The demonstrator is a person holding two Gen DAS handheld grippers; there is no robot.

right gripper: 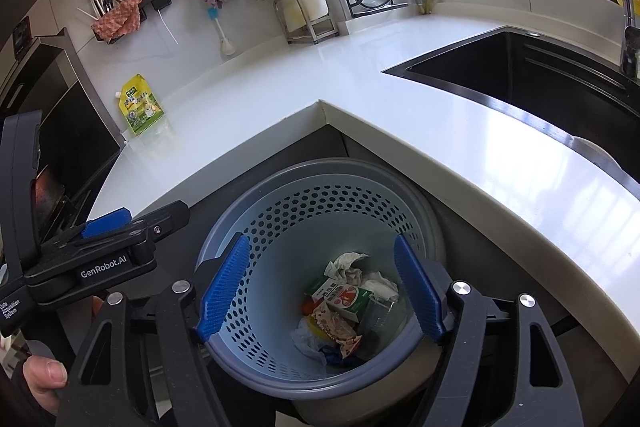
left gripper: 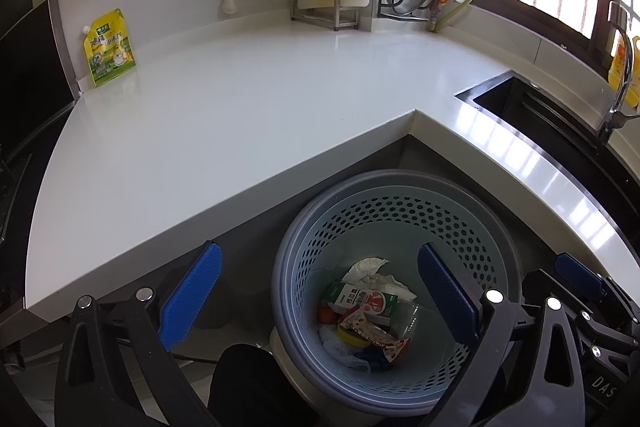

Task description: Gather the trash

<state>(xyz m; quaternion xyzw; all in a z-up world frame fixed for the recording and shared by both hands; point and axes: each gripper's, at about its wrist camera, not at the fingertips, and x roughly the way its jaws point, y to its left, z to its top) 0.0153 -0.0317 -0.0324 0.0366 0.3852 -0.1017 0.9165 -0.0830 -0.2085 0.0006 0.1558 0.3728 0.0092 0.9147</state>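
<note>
Both my left gripper [left gripper: 320, 301] and right gripper [right gripper: 322, 293] hang open and empty over the perforated grey-blue plastic bin [left gripper: 400, 187]; the yellow-green spouted pouch [left gripper: 109, 47] on the white counter [left gripper: 240, 115] looks light, soft and slippery, best pinched at its top edge.

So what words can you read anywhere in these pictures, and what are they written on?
"GenRobot.AI": on the left gripper body, in the right wrist view.
"Data Acquisition System": small print on the same gripper's handle.
"DAS": on the right gripper body, cut off at the left wrist view's edge.
Yellow-green pouch on the counter: printed characters, too blurred to read.
Carton in the bin: printed characters, too small to read.
Snack wrapper: print unreadable.
</note>
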